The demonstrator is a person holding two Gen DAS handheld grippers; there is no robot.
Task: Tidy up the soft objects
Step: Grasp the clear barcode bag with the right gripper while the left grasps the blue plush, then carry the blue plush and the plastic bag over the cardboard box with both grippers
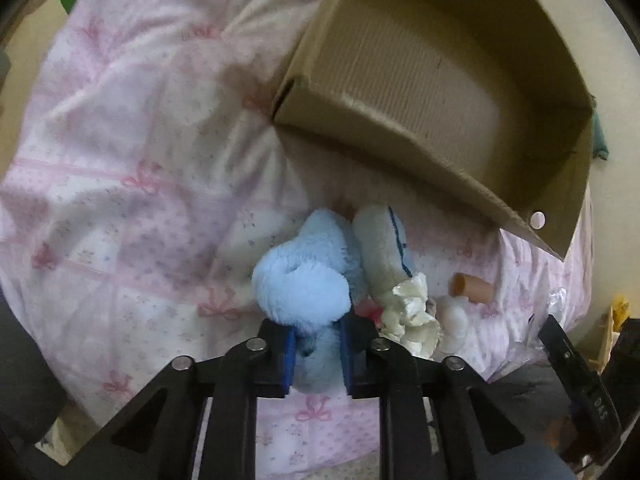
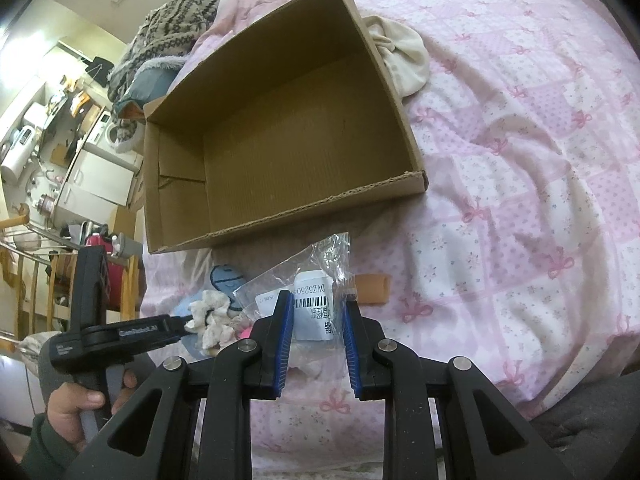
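Observation:
My left gripper (image 1: 318, 354) is shut on a light blue plush toy (image 1: 308, 280) on the pink bedspread (image 1: 132, 168). A grey stuffed piece with blue stitching (image 1: 380, 248) and a cream scrunchie (image 1: 412, 312) lie right beside it. An open, empty cardboard box (image 1: 440, 80) lies just beyond. In the right wrist view my right gripper (image 2: 316, 320) is shut on a clear plastic bag with a barcode label (image 2: 316, 292), in front of the box (image 2: 280, 128). The left gripper (image 2: 132, 332) shows at the left, by the scrunchie (image 2: 212, 320).
A tan cylinder (image 2: 372, 288) lies on the bedspread right of the bag; it also shows in the left wrist view (image 1: 472, 288). A cream cloth (image 2: 404, 52) lies behind the box. Piled clothes (image 2: 168, 36) sit at the bed's far left. Kitchen furniture (image 2: 80, 168) stands beyond.

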